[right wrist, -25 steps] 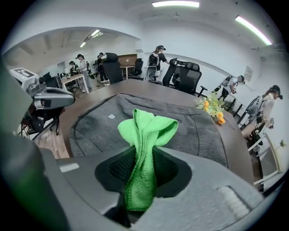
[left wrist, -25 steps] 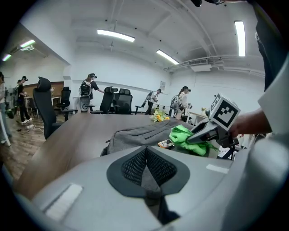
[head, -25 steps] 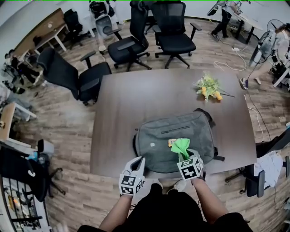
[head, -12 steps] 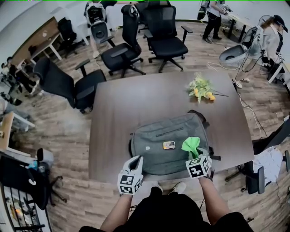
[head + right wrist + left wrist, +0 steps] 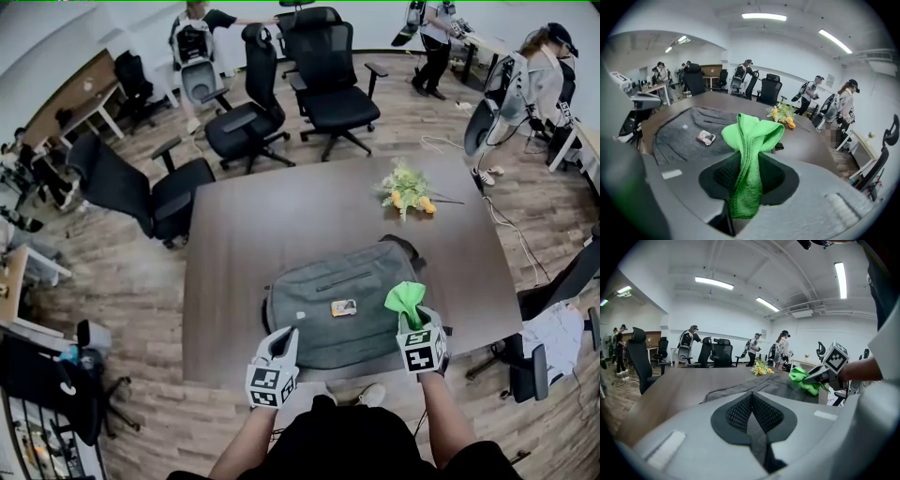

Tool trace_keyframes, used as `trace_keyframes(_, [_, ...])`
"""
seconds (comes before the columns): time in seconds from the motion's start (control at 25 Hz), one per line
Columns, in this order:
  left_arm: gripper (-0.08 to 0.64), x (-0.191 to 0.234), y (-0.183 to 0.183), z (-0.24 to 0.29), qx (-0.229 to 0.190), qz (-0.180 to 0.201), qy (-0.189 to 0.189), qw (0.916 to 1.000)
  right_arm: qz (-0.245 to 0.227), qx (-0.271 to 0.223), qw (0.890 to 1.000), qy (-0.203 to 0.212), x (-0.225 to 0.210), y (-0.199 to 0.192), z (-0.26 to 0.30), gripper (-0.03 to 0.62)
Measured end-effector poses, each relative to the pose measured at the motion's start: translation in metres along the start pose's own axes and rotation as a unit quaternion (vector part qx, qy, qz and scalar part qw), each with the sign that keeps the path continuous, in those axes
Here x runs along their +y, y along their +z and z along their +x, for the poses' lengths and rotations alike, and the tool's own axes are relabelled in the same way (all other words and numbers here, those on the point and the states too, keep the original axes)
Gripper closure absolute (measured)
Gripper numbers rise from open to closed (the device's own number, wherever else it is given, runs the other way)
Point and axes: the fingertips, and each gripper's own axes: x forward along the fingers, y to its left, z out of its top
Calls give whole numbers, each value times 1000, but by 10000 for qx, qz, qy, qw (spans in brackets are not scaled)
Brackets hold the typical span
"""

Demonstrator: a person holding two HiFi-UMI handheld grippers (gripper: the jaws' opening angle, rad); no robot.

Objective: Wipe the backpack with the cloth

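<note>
A grey backpack [image 5: 342, 300] lies flat on the brown table [image 5: 272, 220] near its front edge, with a small label patch [image 5: 343, 307] on its top. The backpack [image 5: 689, 129] also fills the left of the right gripper view. My right gripper [image 5: 411, 323] hovers over the backpack's right end, shut on a green cloth [image 5: 406, 302] that sticks up between its jaws [image 5: 749, 154]. My left gripper [image 5: 279, 349] is at the backpack's near left corner, jaws shut with nothing between them. From the left gripper view the cloth [image 5: 805, 379] shows at right.
A bunch of yellow flowers [image 5: 404, 188] lies on the table's far right. Black office chairs [image 5: 246, 117] stand beyond the table's far edge and one at its left [image 5: 141, 187]. People stand at the back of the room.
My right gripper with the cloth has slid rightward across the backpack, from near the label patch to the right end. The left gripper has hardly moved.
</note>
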Motion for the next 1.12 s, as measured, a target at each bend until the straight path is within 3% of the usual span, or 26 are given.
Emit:
trace_keyframes(0.16, [540, -6, 23, 3, -281, -195, -46, 9994, 562, -890, 9942, 220, -2, 32, -20, 486])
trace_keyframes(0.32, [540, -10, 64, 3, -743, -212, -132, 9969, 1158, -1874, 9749, 314, -14, 74, -50, 486])
trace_keyframes(0.48, [541, -11, 114, -4, -1317, -390, -225, 9903, 1116, -2655, 9570, 346, -21, 114, -85, 486])
trace_keyframes(0.72, [541, -21, 183, -20, -1937, 43, -243, 9807, 994, -3534, 9293, 391, -20, 166, -134, 489])
trace_keyframes(0.88, [541, -23, 194, -26, -1998, 427, -102, 9789, 596, -3881, 9192, 304, -13, 185, -152, 494])
trace_keyframes(1.12, [541, -22, 194, -28, -2063, 579, 13, 9768, 222, -4026, 9144, 359, 1, 191, -152, 495])
